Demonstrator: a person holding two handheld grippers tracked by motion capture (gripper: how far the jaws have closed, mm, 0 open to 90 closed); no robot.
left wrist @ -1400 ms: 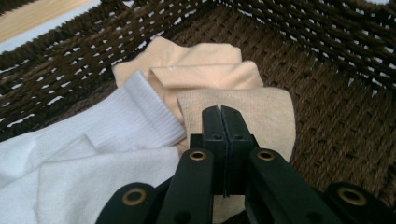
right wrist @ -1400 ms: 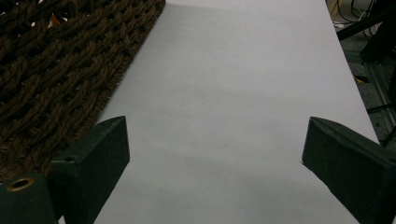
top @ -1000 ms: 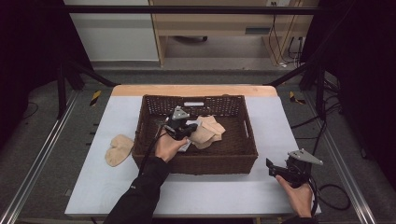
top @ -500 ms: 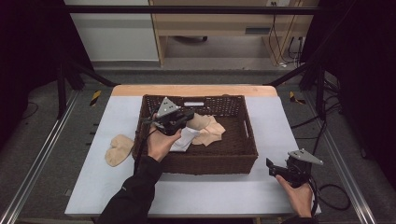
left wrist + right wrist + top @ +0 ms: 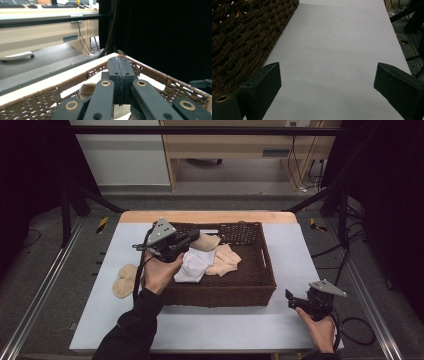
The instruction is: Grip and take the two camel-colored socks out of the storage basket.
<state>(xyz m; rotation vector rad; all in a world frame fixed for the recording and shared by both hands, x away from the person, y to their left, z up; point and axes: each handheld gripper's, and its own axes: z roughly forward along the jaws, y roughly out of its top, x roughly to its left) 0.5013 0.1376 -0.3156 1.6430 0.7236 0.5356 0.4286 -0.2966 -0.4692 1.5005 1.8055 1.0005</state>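
Observation:
A dark brown woven basket (image 5: 220, 296) stands mid-table and holds a white cloth (image 5: 192, 265) and beige cloths (image 5: 225, 261). My left gripper (image 5: 194, 237) hovers over the basket's left part, pointing toward its far side. Its jaws are shut, and the left gripper view (image 5: 120, 63) shows nothing between the tips. A beige cloth (image 5: 87, 90) lies just under them, with the basket's rim (image 5: 155, 75) beyond. My right gripper (image 5: 290, 298) rests low at the table's front right, open. Its jaws (image 5: 327, 80) stand wide over bare table (image 5: 337, 50), beside the basket's wall (image 5: 242, 32).
Another beige cloth (image 5: 123, 280) lies on the table left of the basket, close to the left forearm. A wooden strip (image 5: 210, 216) edges the table's far side. Metal rails run along both sides, and cables trail on the floor at the right.
My left gripper has risen from the cloths in the basket and swung toward the far side. The white cloth lies more spread out. The right gripper has stayed put.

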